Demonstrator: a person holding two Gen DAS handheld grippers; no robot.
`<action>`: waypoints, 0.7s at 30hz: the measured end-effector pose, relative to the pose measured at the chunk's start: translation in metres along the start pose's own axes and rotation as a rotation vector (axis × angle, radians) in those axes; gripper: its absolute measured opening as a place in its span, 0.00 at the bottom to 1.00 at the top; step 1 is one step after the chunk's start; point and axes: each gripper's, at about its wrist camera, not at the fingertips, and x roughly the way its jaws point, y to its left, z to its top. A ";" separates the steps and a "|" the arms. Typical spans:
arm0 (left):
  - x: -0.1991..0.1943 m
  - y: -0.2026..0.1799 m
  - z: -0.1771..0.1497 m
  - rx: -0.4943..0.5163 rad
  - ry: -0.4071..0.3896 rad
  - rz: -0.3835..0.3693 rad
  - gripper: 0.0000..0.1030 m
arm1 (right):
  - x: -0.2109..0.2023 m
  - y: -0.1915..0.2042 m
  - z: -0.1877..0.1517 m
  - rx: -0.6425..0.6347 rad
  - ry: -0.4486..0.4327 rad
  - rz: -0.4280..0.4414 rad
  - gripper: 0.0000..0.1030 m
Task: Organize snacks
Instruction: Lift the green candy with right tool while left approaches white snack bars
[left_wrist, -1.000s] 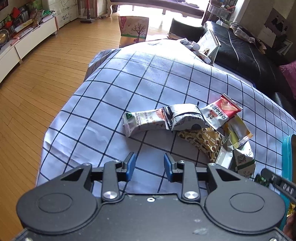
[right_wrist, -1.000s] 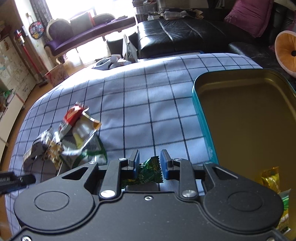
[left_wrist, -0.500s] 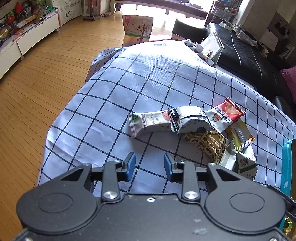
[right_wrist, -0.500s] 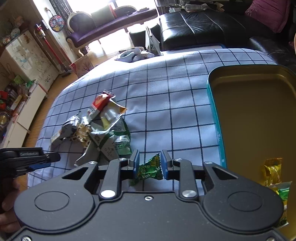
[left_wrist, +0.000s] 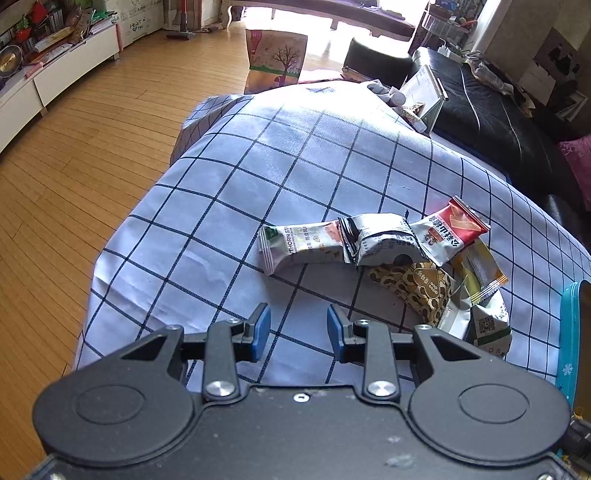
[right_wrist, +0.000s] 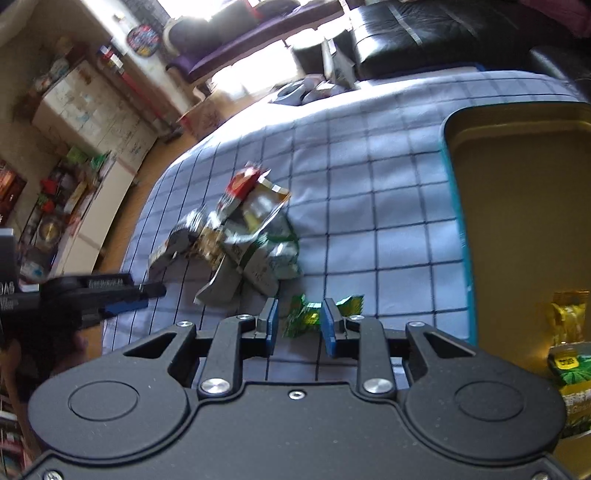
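A pile of snack packets (left_wrist: 388, 251) lies on the checked cloth (left_wrist: 295, 166); it also shows blurred in the right wrist view (right_wrist: 243, 236). My left gripper (left_wrist: 298, 330) is open and empty, just short of the pile. My right gripper (right_wrist: 301, 326) has its jaws spread; a green candy wrapper (right_wrist: 306, 314) sits between them, seemingly loose. A teal tin with a gold inside (right_wrist: 517, 221) lies to the right, with a gold packet (right_wrist: 567, 314) and a green packet (right_wrist: 570, 373) in it. The tin's teal rim (left_wrist: 567, 332) shows at the left wrist view's right edge.
A black leather sofa (left_wrist: 491, 122) stands beyond the table's far edge. A calendar stand (left_wrist: 424, 92) and small items sit at the table's far end. Wooden floor (left_wrist: 92, 166) lies to the left. My left gripper also shows in the right wrist view (right_wrist: 110, 291).
My right gripper's jaws have widened around the green wrapper, and its view has swung and tilted. My left gripper has drawn back slightly, still open.
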 end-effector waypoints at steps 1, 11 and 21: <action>0.000 0.000 0.000 -0.001 0.000 0.000 0.32 | 0.004 0.002 -0.002 -0.014 0.019 0.002 0.37; 0.000 0.001 0.000 -0.001 0.000 -0.003 0.32 | 0.013 -0.016 0.000 0.103 -0.021 -0.090 0.37; 0.001 -0.001 0.000 -0.001 0.001 0.002 0.32 | 0.014 -0.018 0.002 0.202 -0.117 -0.119 0.37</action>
